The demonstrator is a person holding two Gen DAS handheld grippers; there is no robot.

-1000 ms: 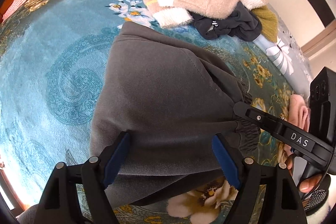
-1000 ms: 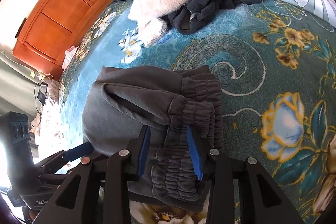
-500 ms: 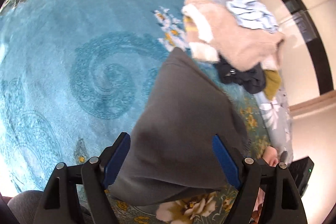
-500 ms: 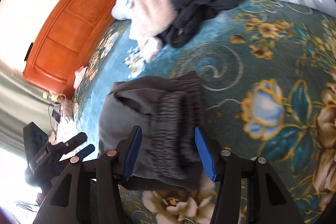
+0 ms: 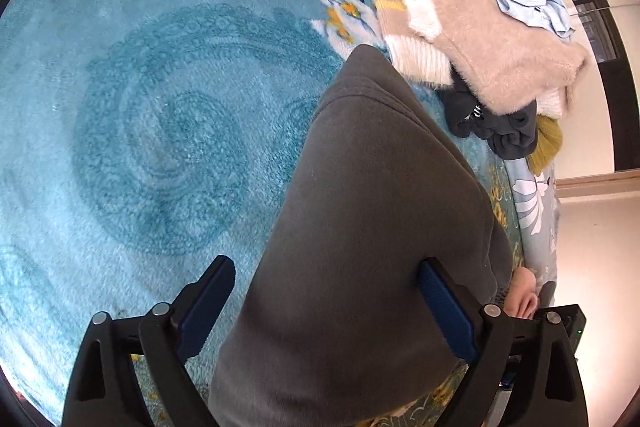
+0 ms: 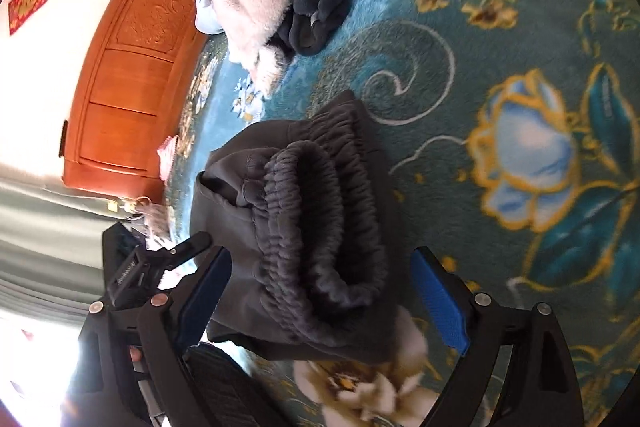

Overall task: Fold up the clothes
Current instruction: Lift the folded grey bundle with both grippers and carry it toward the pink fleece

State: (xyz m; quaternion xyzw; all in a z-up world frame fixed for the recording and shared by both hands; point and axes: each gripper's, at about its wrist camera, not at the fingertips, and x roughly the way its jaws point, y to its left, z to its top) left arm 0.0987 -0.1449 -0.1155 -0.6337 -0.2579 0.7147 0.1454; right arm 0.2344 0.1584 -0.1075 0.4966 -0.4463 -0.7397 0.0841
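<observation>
You are releasing folded grey trousers [image 5: 372,227] onto blue floral blanket [image 5: 160,107]. Left tool [image 5: 326,303] and right tool [image 6: 320,301] both opening, pads clear of cloth, waistband [image 6: 312,211] lying between; unfolded pile [image 5: 480,39] waiting beyond.

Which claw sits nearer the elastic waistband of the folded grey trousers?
Right. The right claw, jaws opening, straddles the elastic waistband without pressing it. The left claw, also opening, straddles the plain end of the grey trousers, away from the waistband.
</observation>
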